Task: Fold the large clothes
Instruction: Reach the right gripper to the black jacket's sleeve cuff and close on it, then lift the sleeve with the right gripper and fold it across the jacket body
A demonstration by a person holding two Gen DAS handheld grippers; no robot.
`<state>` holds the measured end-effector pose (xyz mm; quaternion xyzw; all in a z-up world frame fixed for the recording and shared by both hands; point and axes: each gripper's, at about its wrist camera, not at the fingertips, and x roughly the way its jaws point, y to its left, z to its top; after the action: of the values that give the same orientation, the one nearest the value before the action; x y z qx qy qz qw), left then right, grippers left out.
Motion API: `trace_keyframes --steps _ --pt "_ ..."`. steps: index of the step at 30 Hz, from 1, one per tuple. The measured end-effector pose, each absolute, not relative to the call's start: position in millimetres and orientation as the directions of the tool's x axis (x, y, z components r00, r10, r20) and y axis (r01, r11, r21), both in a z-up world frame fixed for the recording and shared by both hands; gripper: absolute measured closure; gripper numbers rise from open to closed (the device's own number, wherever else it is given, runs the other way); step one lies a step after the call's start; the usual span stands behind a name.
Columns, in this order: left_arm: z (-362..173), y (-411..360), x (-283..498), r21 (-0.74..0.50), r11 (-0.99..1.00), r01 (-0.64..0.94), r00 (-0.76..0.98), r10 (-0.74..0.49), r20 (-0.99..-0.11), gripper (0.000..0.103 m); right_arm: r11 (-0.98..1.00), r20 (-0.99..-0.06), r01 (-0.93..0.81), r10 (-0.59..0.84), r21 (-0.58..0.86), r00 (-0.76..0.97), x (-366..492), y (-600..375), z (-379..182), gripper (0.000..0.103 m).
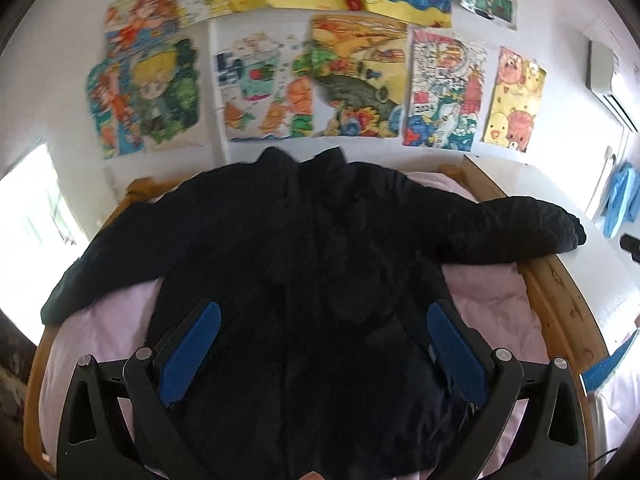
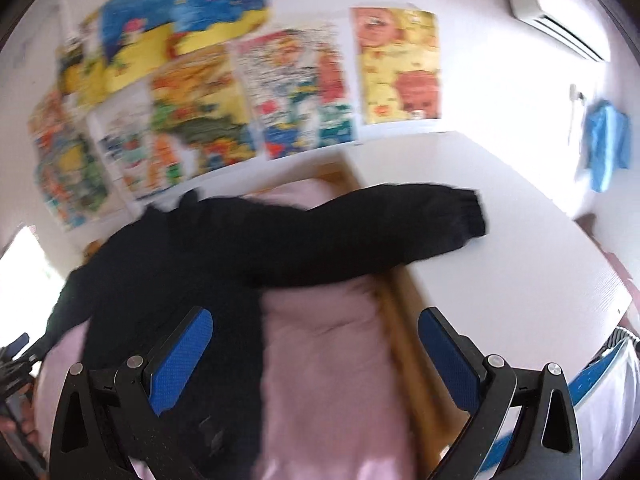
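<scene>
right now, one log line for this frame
jacket spread flat on bed | left gripper open | right gripper open | fold not begun

Black jacket (image 1: pixel 304 264) — pink bedding (image 1: pixel 488 308)

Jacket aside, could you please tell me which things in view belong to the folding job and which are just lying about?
For the job:
black jacket, spread flat
pink bedding under it
left gripper, right gripper, both open

Just about:
drawings on the wall
white table
blue cloth hanging
air conditioner
</scene>
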<state>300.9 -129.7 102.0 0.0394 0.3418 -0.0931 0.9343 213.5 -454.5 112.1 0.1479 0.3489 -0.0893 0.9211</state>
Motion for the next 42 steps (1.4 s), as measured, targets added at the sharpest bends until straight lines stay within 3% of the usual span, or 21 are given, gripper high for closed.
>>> trace_keyframes --steps 9,12,18,24,30,31,33,34,35,42 --pt "67 -164 355 0.009 0.970 0.242 0.761 -0.184 -0.622 0.001 0.807 -0.682 0.470 -0.119 0.357 0.722 268 -593 56 0.001" --pt "53 -161 366 -0.016 0.972 0.235 0.747 -0.191 -0.637 0.001 0.772 -0.688 0.509 -0.132 0.380 0.714 281 -623 41 0.006" --pt "28 -152 371 -0.001 0.978 0.207 0.720 -0.153 -0.677 0.001 0.683 -0.709 0.582 -0.132 0.441 0.692 307 -662 5 0.032" --pt "9 -135 371 -0.015 0.984 0.180 0.694 -0.138 -0.706 0.001 0.601 -0.729 0.676 -0.215 0.427 0.650 319 -688 -18 0.033" --pt "10 -117 364 -0.039 0.982 0.184 0.712 -0.161 -0.683 0.001 0.545 -0.704 0.678 -0.207 0.493 0.679 322 -705 -40 0.033" --pt "12 -114 365 -0.050 0.982 0.184 0.713 -0.168 -0.681 0.001 0.541 -0.697 0.676 -0.211 0.501 0.685 322 -706 -41 0.037" --pt "16 -110 367 -0.066 0.981 0.183 0.713 -0.179 -0.678 0.001 0.532 -0.691 0.682 -0.229 0.501 0.686 321 -710 -42 0.058" --pt "17 -108 368 -0.071 0.980 0.184 0.714 -0.183 -0.676 0.001 0.526 -0.692 0.691 -0.242 0.496 0.681 319 -709 -42 0.079" --pt "18 -107 368 -0.073 0.980 0.187 0.715 -0.186 -0.674 0.001 0.523 -0.688 0.691 -0.246 0.499 0.683 317 -710 -41 0.088" --pt "18 -92 373 -0.147 0.974 0.173 0.714 -0.227 -0.662 0.001 0.625 -0.622 0.607 -0.236 0.491 0.747 317 -697 -6 0.096"
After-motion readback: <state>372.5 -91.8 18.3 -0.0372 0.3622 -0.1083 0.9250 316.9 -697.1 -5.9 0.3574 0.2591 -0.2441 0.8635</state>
